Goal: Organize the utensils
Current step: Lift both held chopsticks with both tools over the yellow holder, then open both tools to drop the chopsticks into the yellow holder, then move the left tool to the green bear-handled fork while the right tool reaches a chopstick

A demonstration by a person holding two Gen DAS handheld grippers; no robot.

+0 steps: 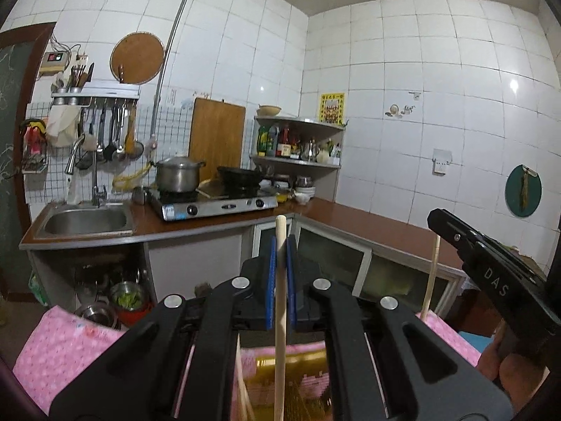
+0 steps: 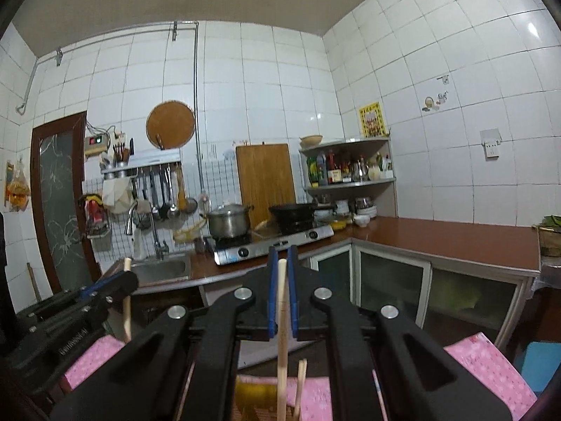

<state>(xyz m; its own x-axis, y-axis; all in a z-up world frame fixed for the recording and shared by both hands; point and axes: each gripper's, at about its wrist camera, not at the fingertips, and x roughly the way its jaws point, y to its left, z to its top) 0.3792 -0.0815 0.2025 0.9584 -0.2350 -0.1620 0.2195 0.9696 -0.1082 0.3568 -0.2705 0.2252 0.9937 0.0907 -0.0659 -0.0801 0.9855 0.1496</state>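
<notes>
My left gripper [image 1: 281,245] is shut on a pale wooden chopstick [image 1: 280,301] that stands upright between its blue pads. My right gripper [image 2: 282,256] is likewise shut on a second upright chopstick [image 2: 282,319]. Both grippers are held high above a pink cloth [image 1: 63,347], side by side. In the left wrist view the right gripper [image 1: 438,219] shows at the right with its chopstick [image 1: 430,277]. The right wrist view has the left gripper [image 2: 129,279] at the left with its chopstick [image 2: 127,301]. Below them a yellow holder [image 2: 252,396] has another chopstick [image 2: 301,382] in it.
Across the room runs a brown L-shaped counter [image 1: 368,221] with a steel sink [image 1: 84,221], a stove [image 1: 217,205] bearing a pot [image 1: 178,173] and a wok, and a corner shelf [image 1: 298,140] of bottles. Ladles hang on a wall rack [image 1: 105,133].
</notes>
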